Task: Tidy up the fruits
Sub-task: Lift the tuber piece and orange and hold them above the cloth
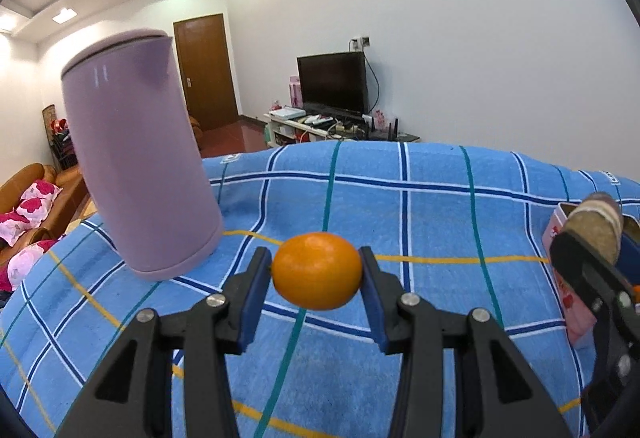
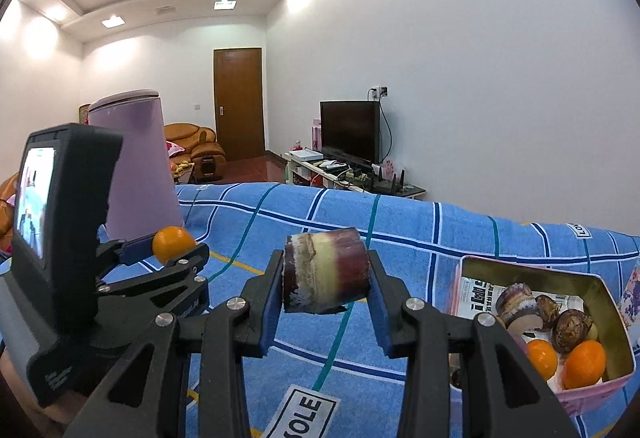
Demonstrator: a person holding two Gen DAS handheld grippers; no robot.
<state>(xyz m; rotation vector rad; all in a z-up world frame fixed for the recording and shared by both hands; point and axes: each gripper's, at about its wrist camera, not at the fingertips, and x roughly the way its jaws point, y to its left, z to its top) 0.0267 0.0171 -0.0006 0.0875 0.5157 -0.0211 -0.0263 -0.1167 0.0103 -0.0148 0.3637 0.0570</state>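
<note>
Left tool (image 1: 317, 270): we are gripping 1 orange (image 1: 317, 270) between its 2 blue pads, holding it clear above the cloth (image 1: 400, 197); in the right wrist view the same tool (image 2: 175, 246) is showing at the left with the orange (image 2: 173, 244) in it.

Right tool (image 2: 326, 272): we are clamping a short piece of sugarcane (image 2: 325, 270), purple and yellow-green, crosswise between the pads, above the cloth (image 2: 400, 222).

Box (image 2: 608, 302): a pink tin lined with newspaper, sitting open on the cloth just right of the right tool; it is holding 2 oranges (image 2: 584, 364), plus brown pieces (image 2: 520, 304) that we are not able to identify for sure.

Surface: it is lying under the blue checked cloth.

Purple can (image 1: 136, 165): a tall lidded cylinder, standing on the cloth to the left of the left tool, well apart from the box.

Background: a TV (image 1: 332, 81) is standing on a low stand against the white wall, with a brown door (image 1: 206, 71) to its left.
</note>
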